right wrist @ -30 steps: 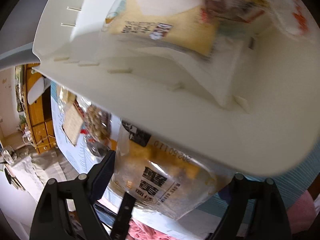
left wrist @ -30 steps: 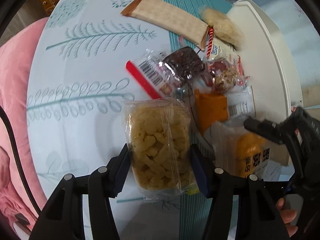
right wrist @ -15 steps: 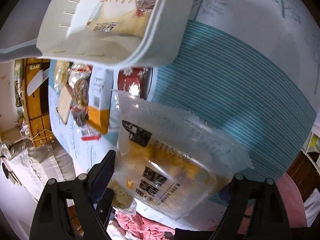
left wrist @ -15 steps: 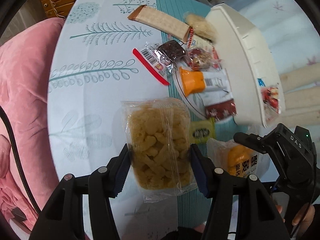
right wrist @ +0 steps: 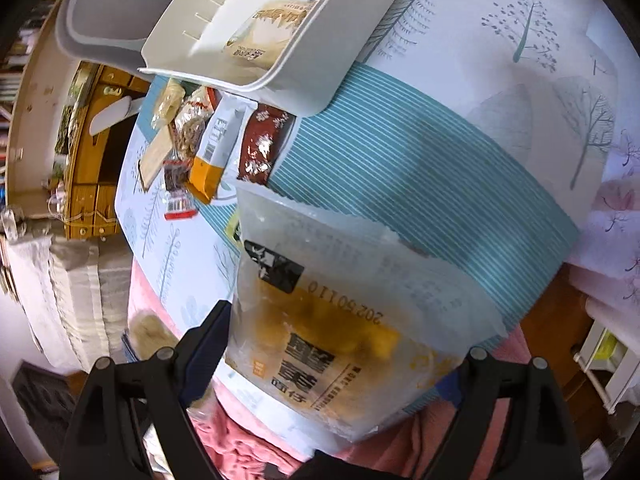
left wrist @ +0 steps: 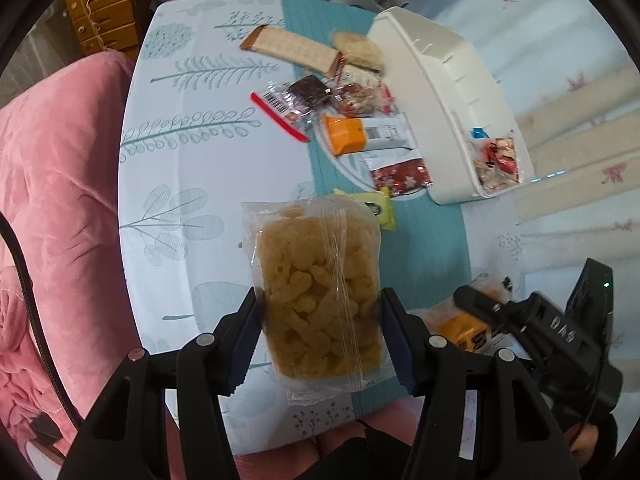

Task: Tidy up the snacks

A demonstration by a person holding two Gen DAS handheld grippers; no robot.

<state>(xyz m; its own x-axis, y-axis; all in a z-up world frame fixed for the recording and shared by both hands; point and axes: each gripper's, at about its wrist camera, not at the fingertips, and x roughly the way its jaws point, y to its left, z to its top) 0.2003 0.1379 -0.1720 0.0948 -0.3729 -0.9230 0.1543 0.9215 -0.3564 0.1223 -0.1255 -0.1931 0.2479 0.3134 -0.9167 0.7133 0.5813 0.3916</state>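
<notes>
1. The left tool (left wrist: pixel 320 332) is clamped on a clear bag of yellow puffed snacks (left wrist: pixel 318 296), held above the desk (left wrist: pixel 208 168).
2. The right tool (right wrist: pixel 344 364) grips a frosted pouch with orange contents (right wrist: pixel 332 328) across its width — both pads press its sides.
3. A white bin (left wrist: pixel 452 92) sits on the desk's teal stripe with a red-and-white packet (left wrist: pixel 498 160) inside; what seems to be a beige bag (right wrist: pixel 264 36) lies there too.
4. Loose snacks lie just beside the bin — an orange packet (left wrist: pixel 346 134), a dark red packet (left wrist: pixel 402 172), a long wafer bar (left wrist: pixel 292 46).
</notes>
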